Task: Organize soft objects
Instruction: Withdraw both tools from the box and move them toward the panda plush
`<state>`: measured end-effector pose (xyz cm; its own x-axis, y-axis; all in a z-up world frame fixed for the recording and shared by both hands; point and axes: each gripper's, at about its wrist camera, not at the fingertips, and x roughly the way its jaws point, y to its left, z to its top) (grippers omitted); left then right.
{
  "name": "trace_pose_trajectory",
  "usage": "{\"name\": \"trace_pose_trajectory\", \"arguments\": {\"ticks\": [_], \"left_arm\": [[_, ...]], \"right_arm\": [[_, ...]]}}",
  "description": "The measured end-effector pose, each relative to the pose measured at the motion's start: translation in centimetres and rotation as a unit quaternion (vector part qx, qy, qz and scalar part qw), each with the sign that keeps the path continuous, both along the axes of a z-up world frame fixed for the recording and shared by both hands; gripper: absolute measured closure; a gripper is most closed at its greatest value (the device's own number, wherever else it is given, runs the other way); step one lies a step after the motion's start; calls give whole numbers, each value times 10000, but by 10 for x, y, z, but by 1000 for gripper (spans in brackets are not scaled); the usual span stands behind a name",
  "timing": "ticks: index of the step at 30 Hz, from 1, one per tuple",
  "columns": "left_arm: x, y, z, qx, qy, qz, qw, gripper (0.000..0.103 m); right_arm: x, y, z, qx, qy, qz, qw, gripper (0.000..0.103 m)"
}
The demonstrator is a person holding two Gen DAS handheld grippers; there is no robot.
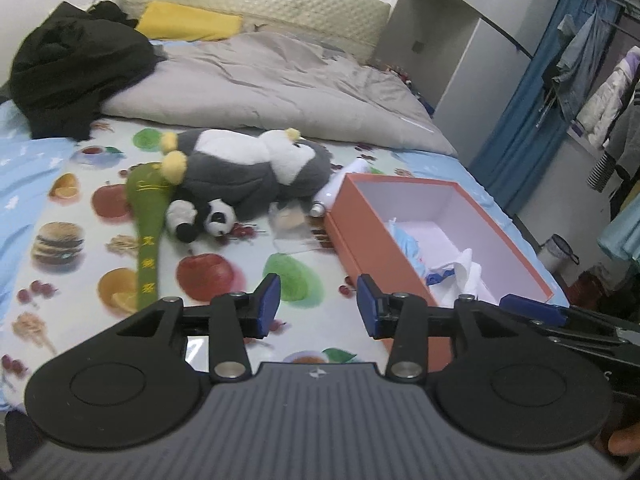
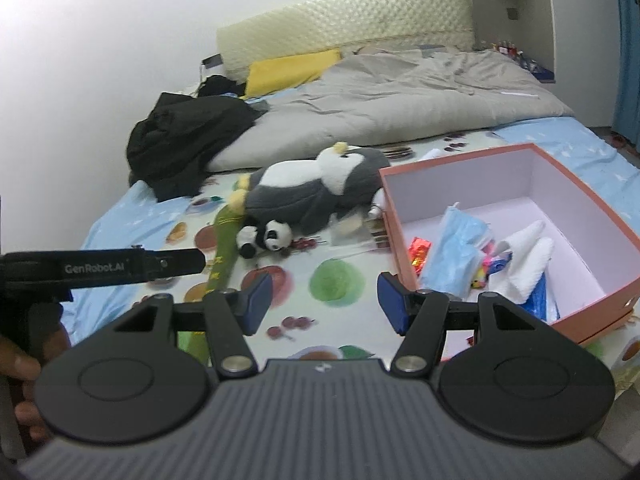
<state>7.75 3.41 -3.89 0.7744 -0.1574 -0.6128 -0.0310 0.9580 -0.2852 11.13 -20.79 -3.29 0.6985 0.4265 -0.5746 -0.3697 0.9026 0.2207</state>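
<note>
A big grey and white penguin plush (image 1: 256,168) (image 2: 316,188) lies on the fruit-print bedsheet (image 1: 224,248). A small panda plush (image 1: 202,220) (image 2: 266,237) rests against it, beside a long green plush (image 1: 148,232) (image 2: 224,240). To the right stands an open orange box (image 1: 360,232) (image 2: 404,236) holding a blue face mask (image 2: 456,248), white cloth (image 2: 528,256) and small wrappers. My left gripper (image 1: 318,306) hovers open over the sheet, nothing between its blue pads. My right gripper (image 2: 322,300) is open and empty too, near the box's front corner.
A grey duvet (image 1: 280,80) (image 2: 400,96), a black jacket (image 1: 72,64) (image 2: 184,136) and a yellow pillow (image 1: 188,20) lie at the bed's head. Clothes (image 1: 592,80) hang at the right, a blue curtain (image 1: 532,92) beside them. A clear plastic bag (image 1: 292,224) lies near the box.
</note>
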Motion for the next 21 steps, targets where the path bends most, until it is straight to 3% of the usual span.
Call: {"name": "trace_pose_trajectory", "arguments": {"ticks": [9,21], "left_arm": [[-32,2,-12,101,43,182,9998,54],[-3,18,-31,24,239,440,9987,54]], "right_arm": [[-30,12,-11,-108,54,194,9997,42],[-4,28,-28,-243,284,224,9990,42]]}}
